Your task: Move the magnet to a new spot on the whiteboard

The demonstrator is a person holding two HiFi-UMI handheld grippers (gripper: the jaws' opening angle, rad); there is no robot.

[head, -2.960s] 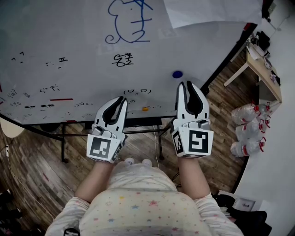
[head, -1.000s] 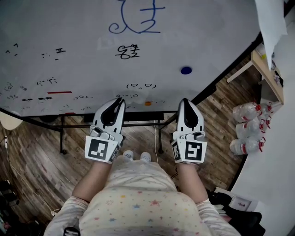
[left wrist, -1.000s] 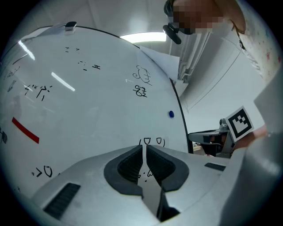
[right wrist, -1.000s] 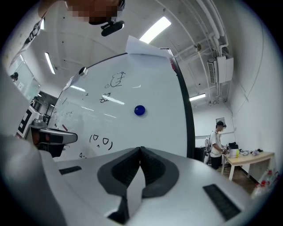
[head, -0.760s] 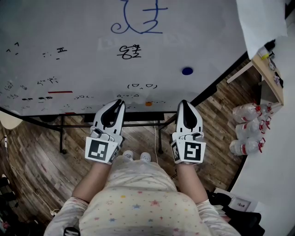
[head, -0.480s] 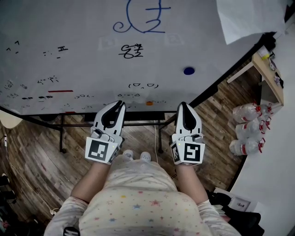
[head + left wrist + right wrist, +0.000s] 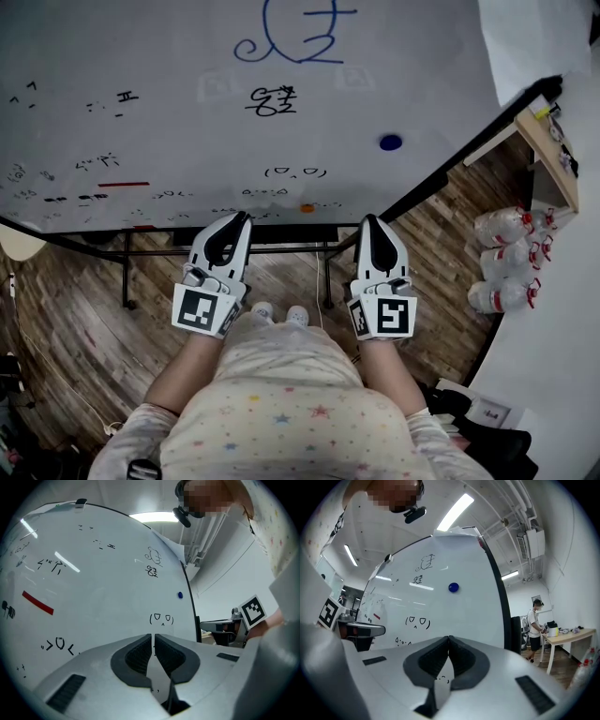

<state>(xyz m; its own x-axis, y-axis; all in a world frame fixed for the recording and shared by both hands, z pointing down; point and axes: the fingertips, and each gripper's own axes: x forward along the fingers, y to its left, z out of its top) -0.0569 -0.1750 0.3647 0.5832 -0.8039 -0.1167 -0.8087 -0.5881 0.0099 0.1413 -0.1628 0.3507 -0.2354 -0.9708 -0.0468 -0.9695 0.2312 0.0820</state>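
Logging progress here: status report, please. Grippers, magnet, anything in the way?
Left gripper, right gripper: both shut, empty. Blue magnet on whiteboard, apart from both. Nothing in between.

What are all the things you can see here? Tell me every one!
whiteboard: one, white with black and blue scribbles, straight ahead
magnet: one, blue, right part of the board
dot: one, orange, near the board's bottom edge
bar: one, red, left part of the board
bottles: several, clear with red caps, floor at right
table: one, light wood, far right
floor: one, brown wood, below
left gripper: one, white and black, shut, empty
right gripper: one, white and black, shut, empty
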